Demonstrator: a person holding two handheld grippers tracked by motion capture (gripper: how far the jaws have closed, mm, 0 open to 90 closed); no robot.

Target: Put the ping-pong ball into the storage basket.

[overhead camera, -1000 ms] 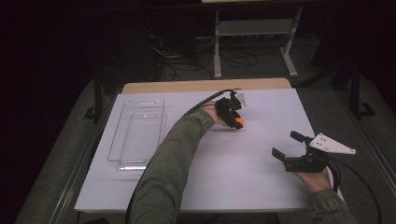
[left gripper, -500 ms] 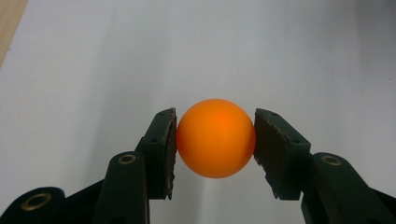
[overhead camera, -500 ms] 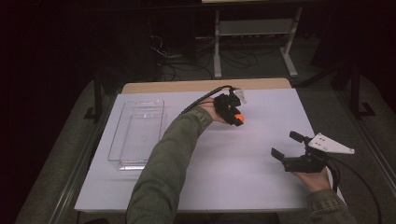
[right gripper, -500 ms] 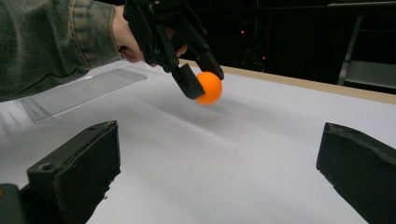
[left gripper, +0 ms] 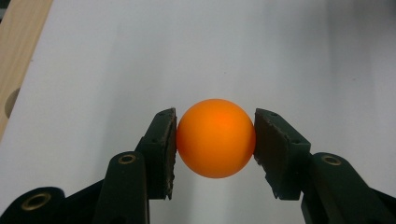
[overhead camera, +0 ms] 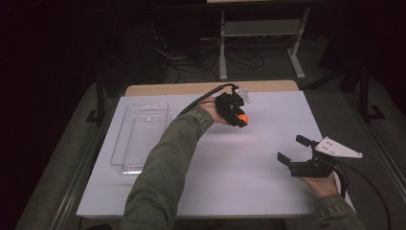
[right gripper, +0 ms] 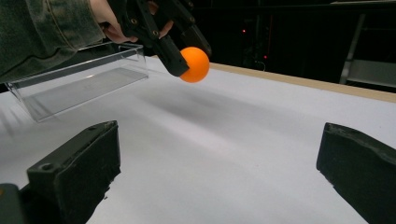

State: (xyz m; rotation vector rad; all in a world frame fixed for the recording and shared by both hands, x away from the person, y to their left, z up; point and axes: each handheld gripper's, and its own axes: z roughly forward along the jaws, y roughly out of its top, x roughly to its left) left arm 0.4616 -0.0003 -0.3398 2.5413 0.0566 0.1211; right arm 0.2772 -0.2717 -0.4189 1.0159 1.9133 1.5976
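Left gripper view, orange ball [left gripper: 215, 138] between fingers [left gripper: 161, 149]

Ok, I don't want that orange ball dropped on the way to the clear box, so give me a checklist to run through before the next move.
1. Left gripper shut on the orange ball, a pad on each side: ok.
2. Ball gripped near its middle, not at an edge: ok.
3. Ball lifted off the white table, as the right gripper view shows: ok.
4. Clear box open on top and nothing in it: ok.
5. Table between ball and box free of other things: ok.
6. Right gripper open, holding nothing, off to the side: ok.
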